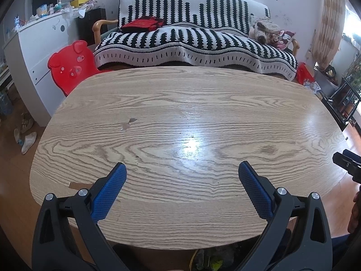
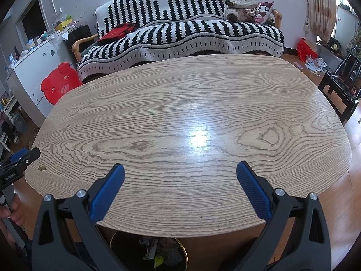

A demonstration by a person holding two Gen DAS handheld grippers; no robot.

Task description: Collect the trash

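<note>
My left gripper (image 1: 182,169) hangs open above the near edge of a wooden oval table (image 1: 180,117), nothing between its blue pads. My right gripper (image 2: 180,169) is open too, over the same near edge, and empty. Below the table edge stands a bin with a gold rim (image 2: 183,251), crumpled trash (image 2: 160,253) inside it. The same trash (image 1: 212,260) shows at the bottom of the left wrist view. A small brown scrap (image 2: 41,168) lies at the table's near left edge; in the left wrist view this scrap (image 1: 75,185) sits beside the left finger.
A sofa with a black-and-white blanket (image 1: 194,43) stands behind the table. A red pig-shaped chair (image 1: 71,66) and a white cabinet (image 1: 33,52) are on the left. A black chair (image 2: 340,85) stands right. The other gripper (image 2: 18,160) and a hand (image 2: 13,212) show at the left.
</note>
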